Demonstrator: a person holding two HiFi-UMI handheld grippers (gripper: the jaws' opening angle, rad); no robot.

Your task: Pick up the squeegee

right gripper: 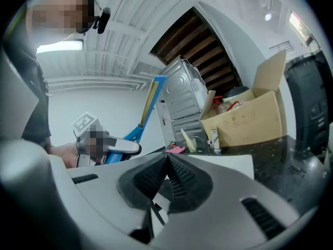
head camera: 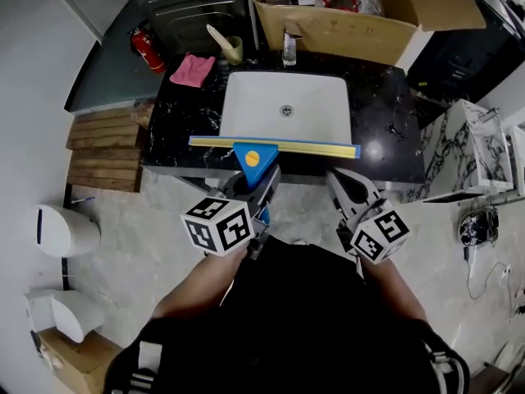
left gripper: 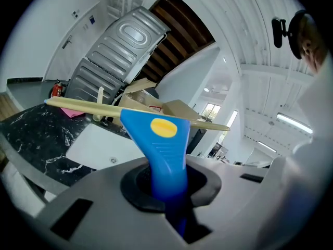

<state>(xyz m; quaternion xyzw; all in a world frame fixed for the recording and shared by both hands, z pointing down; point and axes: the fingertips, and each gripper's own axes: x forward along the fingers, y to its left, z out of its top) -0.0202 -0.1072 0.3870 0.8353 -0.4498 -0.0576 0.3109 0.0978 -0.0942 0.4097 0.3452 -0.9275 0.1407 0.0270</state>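
Found left gripper [left gripper: 167, 191] clenched on the blue handle of the squeegee [left gripper: 156, 134], at lower centre of the left gripper view. Found right gripper [right gripper: 165, 166] pressed closed, with pads together and nothing between.

Noted squeegee at centre of head view, with blade running left to right across the near rim of the white basin [head camera: 287, 89]. Recorded blue wedge-shaped handle with yellow oval spot, and long pale yellow blade on a blue rail.

Counted one squeegee, two grippers, one basin, one tap [head camera: 289, 49], one cardboard box [head camera: 361, 27], one pink cloth [head camera: 193, 70], one red fire extinguisher [head camera: 148, 49].
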